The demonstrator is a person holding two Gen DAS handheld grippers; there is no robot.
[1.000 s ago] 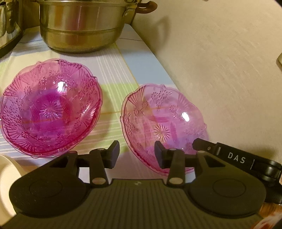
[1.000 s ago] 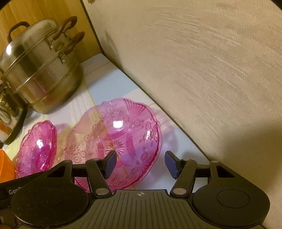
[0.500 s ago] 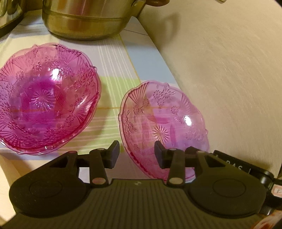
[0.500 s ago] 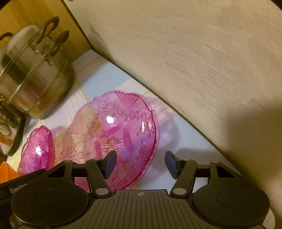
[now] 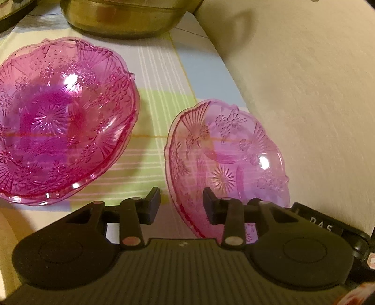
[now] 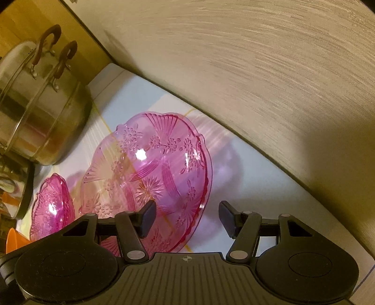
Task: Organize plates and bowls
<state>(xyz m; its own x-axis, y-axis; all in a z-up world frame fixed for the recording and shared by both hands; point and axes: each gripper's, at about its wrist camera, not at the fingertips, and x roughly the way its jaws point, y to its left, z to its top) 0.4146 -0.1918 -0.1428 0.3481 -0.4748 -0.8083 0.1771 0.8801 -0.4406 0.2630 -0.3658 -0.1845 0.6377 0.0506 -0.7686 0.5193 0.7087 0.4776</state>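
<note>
A single pink patterned glass bowl [image 5: 225,159] sits on the striped cloth close to the wall. It also shows in the right wrist view [image 6: 150,173]. A stack of like pink bowls [image 5: 58,117] sits to its left and shows small in the right wrist view [image 6: 51,206]. My left gripper [image 5: 181,205] is open, its jaws either side of the single bowl's near left rim. My right gripper [image 6: 186,218] is open, with the bowl's near right rim between its jaws. Neither pad visibly presses the glass.
A large steel pot [image 5: 126,16] stands behind the bowls, seen with lid and handles in the right wrist view [image 6: 39,105]. A beige textured wall [image 5: 304,93] runs along the right. An orange item [image 6: 14,241] and a dark-rimmed vessel [image 6: 21,187] sit far left.
Both grippers have moved forward and closer to the single bowl, which now fills more of each view. Jaw openings are unchanged. The bowls have not moved.
</note>
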